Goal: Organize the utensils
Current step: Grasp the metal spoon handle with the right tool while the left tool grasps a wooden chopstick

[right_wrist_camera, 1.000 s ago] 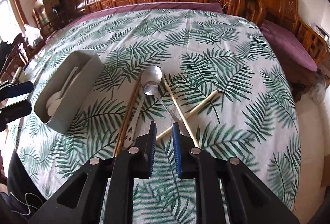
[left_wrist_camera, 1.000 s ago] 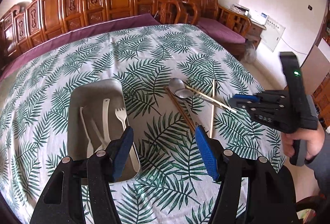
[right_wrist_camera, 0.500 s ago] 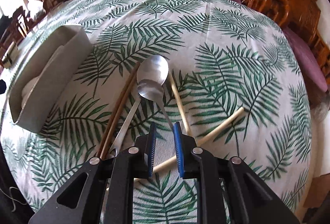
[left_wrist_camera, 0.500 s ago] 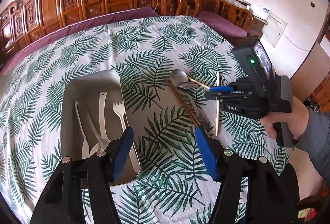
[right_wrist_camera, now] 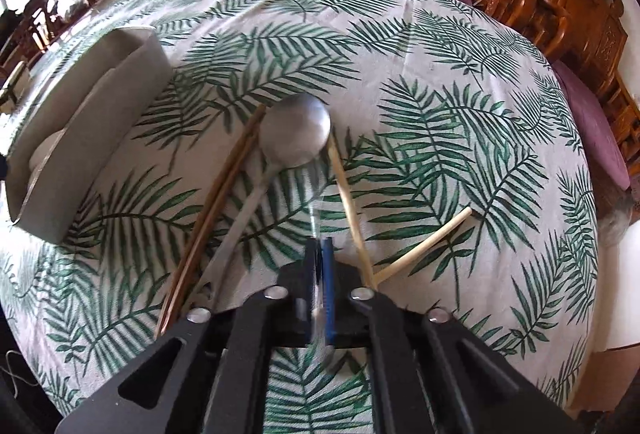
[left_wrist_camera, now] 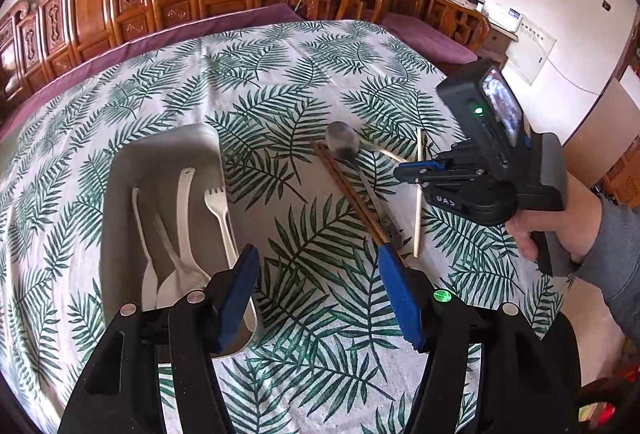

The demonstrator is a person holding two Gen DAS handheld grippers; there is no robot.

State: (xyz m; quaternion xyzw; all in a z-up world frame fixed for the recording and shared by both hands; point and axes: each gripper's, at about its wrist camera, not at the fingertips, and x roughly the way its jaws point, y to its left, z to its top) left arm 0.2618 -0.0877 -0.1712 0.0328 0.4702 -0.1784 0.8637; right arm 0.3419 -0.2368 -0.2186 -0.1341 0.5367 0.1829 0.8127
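Spoon handle (right_wrist_camera: 316,218) sits pinched between my right gripper's (right_wrist_camera: 319,254) nearly closed fingers, bowl toward the grey tray (right_wrist_camera: 100,106). I'd lift straight up first, clear of the crossed chopsticks (right_wrist_camera: 352,202). My left gripper (left_wrist_camera: 320,298) hangs wide open, empty, beside that tray.

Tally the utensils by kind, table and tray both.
metal spoons: 2 (one blurred, in the right tool)
dark chopsticks: 2
light chopsticks: 2
white fork, in the tray: 1
white spoons, in the tray: 3, as far as they can be told apart
Total: 10
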